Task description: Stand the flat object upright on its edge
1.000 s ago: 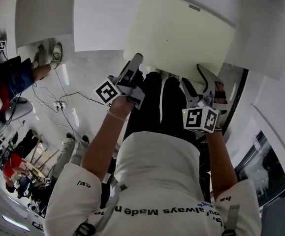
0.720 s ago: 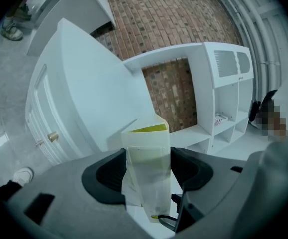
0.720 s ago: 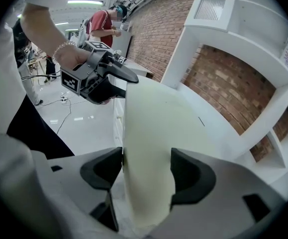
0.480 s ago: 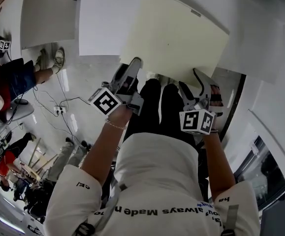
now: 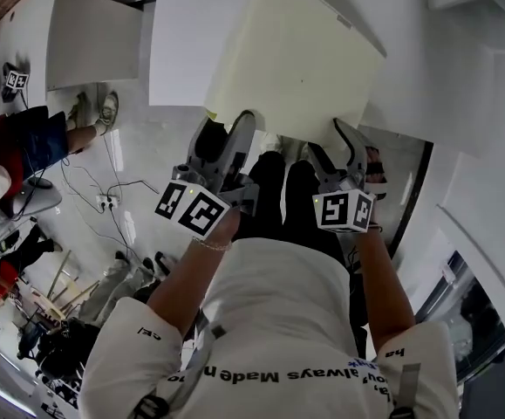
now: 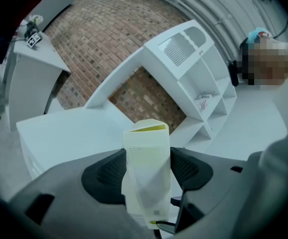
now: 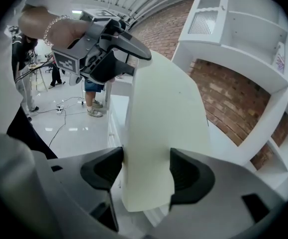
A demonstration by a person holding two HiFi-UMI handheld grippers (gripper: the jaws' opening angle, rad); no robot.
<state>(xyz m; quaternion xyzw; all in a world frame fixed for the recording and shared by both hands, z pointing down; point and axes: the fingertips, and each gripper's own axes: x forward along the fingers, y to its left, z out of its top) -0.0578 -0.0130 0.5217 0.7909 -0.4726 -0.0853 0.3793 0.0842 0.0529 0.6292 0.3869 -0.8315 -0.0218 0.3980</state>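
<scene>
White bench (image 5: 182, 51), brick wall (image 6: 109, 34) behind: left hand-held gripper (image 5: 224, 127) & right hand-held gripper (image 5: 330, 142) each clamp near edge of pale flat object (image 5: 296, 68), tilted up.

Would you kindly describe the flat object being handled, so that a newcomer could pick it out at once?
Find the white table at the top of the head view. Before it is a large flat panel, clamped at its near edge by the left gripper and right gripper. It alone is pale yellow among white furniture.
</scene>
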